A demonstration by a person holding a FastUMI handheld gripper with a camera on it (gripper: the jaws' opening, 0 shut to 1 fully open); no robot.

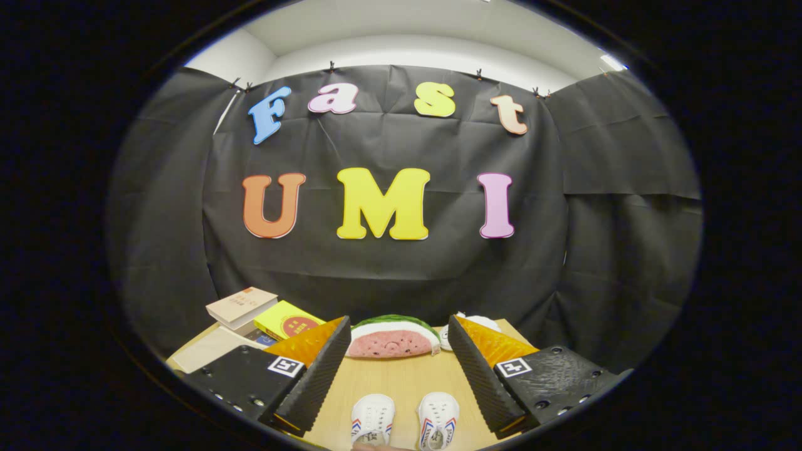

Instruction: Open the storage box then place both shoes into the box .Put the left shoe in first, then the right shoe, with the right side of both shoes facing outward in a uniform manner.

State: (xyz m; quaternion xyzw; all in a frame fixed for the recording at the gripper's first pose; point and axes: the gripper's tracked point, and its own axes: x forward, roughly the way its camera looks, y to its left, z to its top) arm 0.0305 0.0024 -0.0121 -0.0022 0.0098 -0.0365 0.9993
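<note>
Right now the gripper hangs spread wide and empty above the table; both shoes sit side by side between its fingers, below them, long axes running along the fingers.

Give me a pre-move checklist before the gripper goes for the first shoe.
1. Gripper fingers open and holding nothing: ok.
2. Both white shoes on the wooden table, between the fingers: left-hand shoe, right-hand shoe: ok.
3. Shoes apart, not overlapping: ok.
4. Which shoe is the left one: cannot tell.
5. Storage box located and open: cannot tell.
6. Watermelon-slice toy and stacked books lie beyond the fingers, away from the shoes: ok.
</note>
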